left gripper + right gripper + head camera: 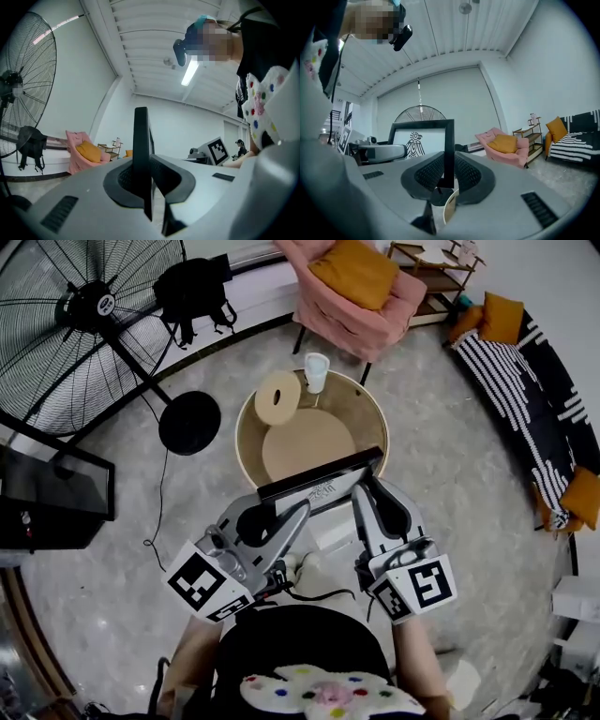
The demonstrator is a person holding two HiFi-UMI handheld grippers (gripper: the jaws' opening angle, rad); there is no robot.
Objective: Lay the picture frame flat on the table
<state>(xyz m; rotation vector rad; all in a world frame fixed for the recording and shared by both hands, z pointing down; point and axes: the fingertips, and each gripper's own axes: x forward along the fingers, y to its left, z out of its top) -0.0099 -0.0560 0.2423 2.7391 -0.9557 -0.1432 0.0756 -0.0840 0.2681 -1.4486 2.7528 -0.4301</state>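
standing upright, a thin black rectangular picture frame (321, 486)

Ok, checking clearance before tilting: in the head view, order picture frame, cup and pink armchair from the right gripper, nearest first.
1. Picture frame, between the right gripper's jaws.
2. Cup, at the table's far edge.
3. Pink armchair, beyond the table.

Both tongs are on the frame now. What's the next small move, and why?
I'd tip the frame top-first away over the table and start lowering it. It stands upright at the table's near rim, the left tongs shut on its left edge, the right tongs on its right. The roll and cup sit far back, so the middle looks clear of them.
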